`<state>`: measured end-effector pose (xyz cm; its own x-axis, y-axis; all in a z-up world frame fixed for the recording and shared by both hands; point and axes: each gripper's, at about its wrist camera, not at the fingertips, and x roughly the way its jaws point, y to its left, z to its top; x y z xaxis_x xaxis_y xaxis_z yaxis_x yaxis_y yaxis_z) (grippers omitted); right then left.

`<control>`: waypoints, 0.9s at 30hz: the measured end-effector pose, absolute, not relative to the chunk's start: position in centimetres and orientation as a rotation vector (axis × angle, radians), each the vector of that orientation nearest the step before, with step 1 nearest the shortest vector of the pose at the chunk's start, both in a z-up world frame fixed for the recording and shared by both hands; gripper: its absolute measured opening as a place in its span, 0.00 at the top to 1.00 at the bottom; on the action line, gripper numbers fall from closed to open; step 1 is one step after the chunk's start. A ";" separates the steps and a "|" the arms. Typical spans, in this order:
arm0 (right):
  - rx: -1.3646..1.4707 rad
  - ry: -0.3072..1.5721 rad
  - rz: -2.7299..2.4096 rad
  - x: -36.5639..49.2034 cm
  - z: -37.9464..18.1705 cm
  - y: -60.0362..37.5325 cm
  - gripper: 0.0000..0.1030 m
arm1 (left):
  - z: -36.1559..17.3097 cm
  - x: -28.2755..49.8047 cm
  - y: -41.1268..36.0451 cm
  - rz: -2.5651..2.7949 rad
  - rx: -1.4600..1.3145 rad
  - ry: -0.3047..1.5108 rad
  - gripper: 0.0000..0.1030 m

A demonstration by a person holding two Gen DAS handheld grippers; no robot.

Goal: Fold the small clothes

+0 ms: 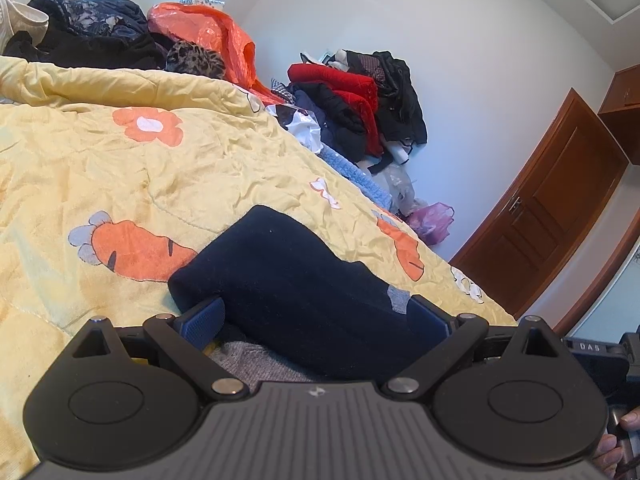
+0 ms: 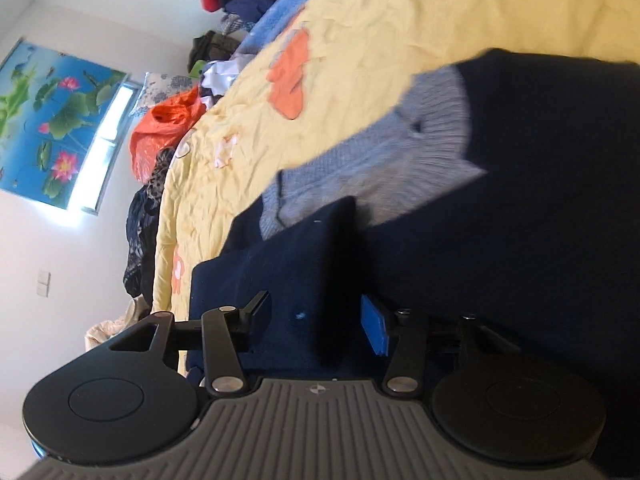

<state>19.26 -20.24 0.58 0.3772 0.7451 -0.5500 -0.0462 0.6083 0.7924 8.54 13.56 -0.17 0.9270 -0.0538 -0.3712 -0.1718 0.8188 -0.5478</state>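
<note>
Navy fabric fills the space right in front of your left gripper (image 1: 316, 316): the fingers (image 1: 206, 318) stand wide, one on each side of a thick folded lobe of the navy garment (image 1: 288, 276), and you cannot tell from this view whether they press it or merely straddle it. Its grey ribbed lining (image 1: 256, 362) shows just beneath, close to the gripper body.

Your right gripper (image 2: 316, 322) is rolled on its side. Its fingers (image 2: 376, 330) stand apart with a raised fold of the same navy garment (image 2: 520, 220) between them; the far pad seems sunk into the cloth, but whether the pair has a real bite is unclear. Beyond, the grey knit panel (image 2: 400, 148) lies exposed on the yellow quilt (image 2: 400, 20), which covers the bed.

The garment sits near you on the quilt (image 1: 120, 160), partly doubled over and not yet a tidy packet.

Your risks, as I judge them:
- Thick bunched cloth may slip from wide pads if you lift before closing fully, and the fold would spring open.
- Pinching too deep could catch the quilt along with the garment and drag it.
- With the right gripper rolled over, pulling unevenly could skew the edges and leave the grey panel sticking out.

The clothes pile (image 1: 360, 100) at the far right is well apart and no hazard.
</note>
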 end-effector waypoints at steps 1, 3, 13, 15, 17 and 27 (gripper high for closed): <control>0.782 1.082 0.582 19.4 0.5 -19.7 0.46 | -0.1 8.5 13.6 0.065 -0.611 0.385 0.05; 0.704 1.070 0.570 19.4 0.9 -18.5 0.63 | -0.1 8.5 13.6 0.065 -0.611 0.386 0.05; 0.474 0.953 0.560 18.4 4.5 -20.6 0.84 | -0.1 8.4 13.7 0.059 -0.610 0.384 0.05; 0.469 0.934 0.533 18.5 5.3 -22.7 0.84 | -0.1 8.5 13.7 0.045 -0.612 0.384 0.05; 0.480 0.917 0.502 18.4 6.0 -25.3 0.84 | 0.0 8.5 13.6 0.049 -0.601 0.381 0.05; 0.492 0.912 0.350 17.2 4.5 -33.5 0.84 | -0.2 8.5 13.6 0.062 -0.602 0.387 0.05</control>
